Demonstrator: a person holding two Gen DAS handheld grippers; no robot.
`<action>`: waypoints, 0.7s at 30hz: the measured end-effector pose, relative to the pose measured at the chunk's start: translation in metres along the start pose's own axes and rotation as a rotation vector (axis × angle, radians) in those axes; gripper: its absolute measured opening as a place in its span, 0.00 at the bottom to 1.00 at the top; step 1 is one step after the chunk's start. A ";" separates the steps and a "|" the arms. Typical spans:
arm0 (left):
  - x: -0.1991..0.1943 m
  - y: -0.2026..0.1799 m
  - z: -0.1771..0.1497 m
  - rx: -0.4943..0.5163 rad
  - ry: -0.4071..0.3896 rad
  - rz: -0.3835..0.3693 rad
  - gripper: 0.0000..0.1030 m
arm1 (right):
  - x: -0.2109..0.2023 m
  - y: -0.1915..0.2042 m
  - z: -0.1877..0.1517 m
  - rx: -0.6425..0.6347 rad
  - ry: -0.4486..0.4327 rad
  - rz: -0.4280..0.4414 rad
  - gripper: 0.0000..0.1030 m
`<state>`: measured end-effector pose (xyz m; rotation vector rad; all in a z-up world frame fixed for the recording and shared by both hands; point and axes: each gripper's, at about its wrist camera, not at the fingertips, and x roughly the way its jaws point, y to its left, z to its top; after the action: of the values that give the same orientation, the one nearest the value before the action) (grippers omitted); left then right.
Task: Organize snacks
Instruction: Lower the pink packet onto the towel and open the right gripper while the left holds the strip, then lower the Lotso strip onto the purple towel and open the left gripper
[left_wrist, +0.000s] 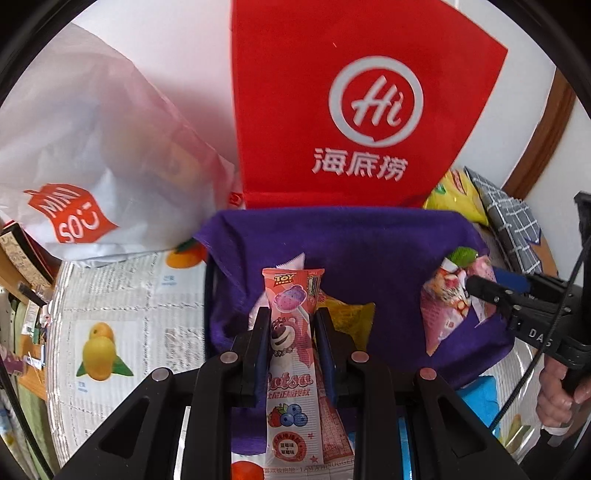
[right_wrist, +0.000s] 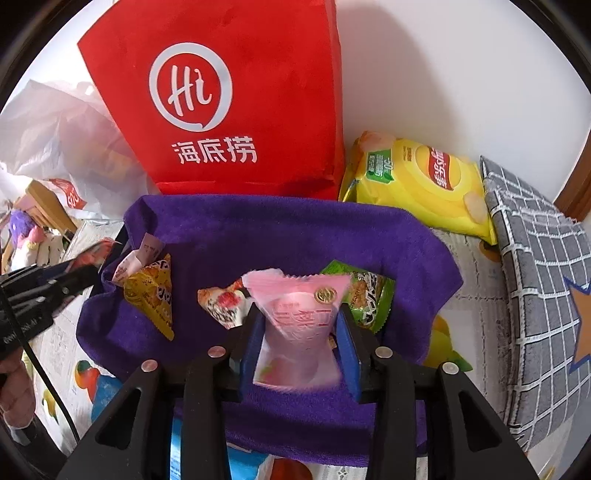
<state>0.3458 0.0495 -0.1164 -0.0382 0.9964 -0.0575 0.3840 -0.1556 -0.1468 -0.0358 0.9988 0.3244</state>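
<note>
Two claws work over a purple towel (right_wrist: 295, 229) that lines a container on a surface covered with a fruit-print cloth (left_wrist: 122, 295). The left claw (left_wrist: 290, 328) is closed on a long pink Lotso lollipop packet (left_wrist: 291, 332), its pads pressing both long edges, with the packet standing upright above the towel. The right claw (right_wrist: 301, 332) holds a pale pink snack pouch (right_wrist: 295, 325) between its blue pads (right_wrist: 349, 350); whether the pads press the pouch I cannot tell, as the pouch looks blurred. On the towel lie a yellow triangular snack (right_wrist: 155, 295), a red-and-white wrapped snack (right_wrist: 221, 302) and a green packet (right_wrist: 365, 299), the last two just beside the pouch. Behind the towel stands a red Haidilao bag (right_wrist: 229, 103). A yellow Lay's crisp bag (right_wrist: 417, 184) leans at its right, next to a grey checked cushion (right_wrist: 535, 258). A white Miniso plastic bag (left_wrist: 81, 147) sits to the left.
</note>
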 end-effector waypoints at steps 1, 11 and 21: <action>0.002 -0.001 -0.001 -0.001 0.004 -0.003 0.23 | -0.001 0.001 0.000 -0.004 -0.003 0.000 0.45; 0.012 0.002 -0.003 -0.019 0.039 -0.017 0.23 | -0.025 0.012 0.002 -0.027 -0.073 -0.011 0.50; -0.007 -0.002 -0.001 0.003 0.002 -0.030 0.38 | -0.061 0.023 0.002 -0.032 -0.165 0.006 0.50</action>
<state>0.3407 0.0478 -0.1113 -0.0506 0.9979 -0.0863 0.3489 -0.1486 -0.0923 -0.0345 0.8299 0.3439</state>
